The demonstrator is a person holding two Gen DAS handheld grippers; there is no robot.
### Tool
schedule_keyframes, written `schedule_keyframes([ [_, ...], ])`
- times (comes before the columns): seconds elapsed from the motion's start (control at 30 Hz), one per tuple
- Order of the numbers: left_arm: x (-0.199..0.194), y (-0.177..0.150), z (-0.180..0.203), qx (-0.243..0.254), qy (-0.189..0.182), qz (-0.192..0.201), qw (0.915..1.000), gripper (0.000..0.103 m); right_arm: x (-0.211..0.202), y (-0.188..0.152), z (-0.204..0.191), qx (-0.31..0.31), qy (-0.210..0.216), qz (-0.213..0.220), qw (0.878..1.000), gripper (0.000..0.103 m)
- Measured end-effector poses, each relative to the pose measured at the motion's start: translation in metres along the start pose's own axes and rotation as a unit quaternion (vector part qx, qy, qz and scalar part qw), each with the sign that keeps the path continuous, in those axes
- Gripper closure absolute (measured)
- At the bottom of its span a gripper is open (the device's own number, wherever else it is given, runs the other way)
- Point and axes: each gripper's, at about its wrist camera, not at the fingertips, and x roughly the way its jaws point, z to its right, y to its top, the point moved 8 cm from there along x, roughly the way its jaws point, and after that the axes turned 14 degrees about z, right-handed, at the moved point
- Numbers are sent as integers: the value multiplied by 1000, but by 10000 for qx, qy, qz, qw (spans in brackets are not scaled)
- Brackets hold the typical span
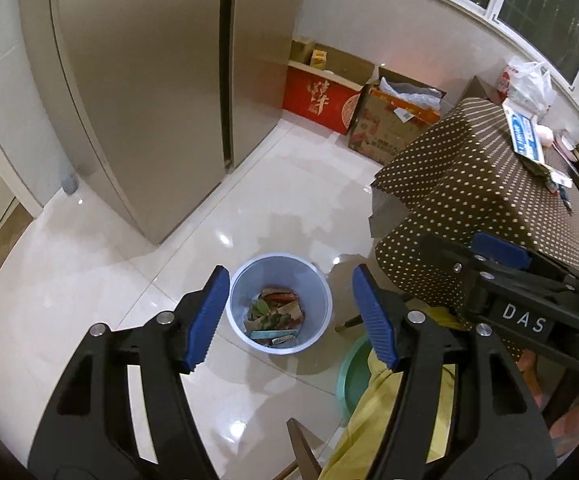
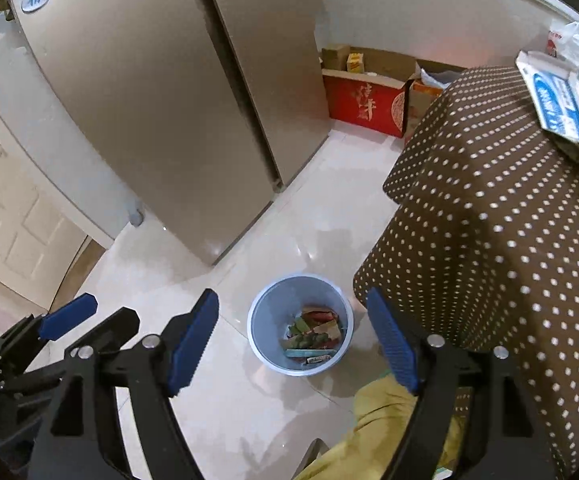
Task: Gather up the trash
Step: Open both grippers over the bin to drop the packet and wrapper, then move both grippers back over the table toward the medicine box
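Your left gripper and right gripper both hang released, holding nothing. Below, between each pair of ribbed blue pads, the round blue bin holds crumpled wrappers, their print unreadable. A dotted cloth hides the table.

Warm indoor light from overhead leaves bright glints on the glossy floor and a sheen on the refrigerator, the window looks dark, fisheye bending and black vignetting crowd both views' edges, and the far clutter seems slightly soft, perhaps from blur.
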Motion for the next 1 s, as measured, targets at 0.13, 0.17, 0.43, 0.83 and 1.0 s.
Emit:
schedule_keyframes([
  [0.13,-9,2,6,61,-27,68,10000,39,-19,3,3,85,22,128,9999,27],
  [0.17,-10,3,9,71,-36,80,9999,39,-24,4,4,74,16,168,9998,27],
  [0.43,-23,11,32,241,-160,221,9993,39,-64,16,24,142,-85,563,9983,25],
  [0.83,-28,37,115,712,-642,409,9946,35,-135,50,107,539,-625,1347,9874,20],
  [1.0,-22,50,165,908,-975,428,9902,33,-154,63,171,884,-1081,1562,9778,17],
])
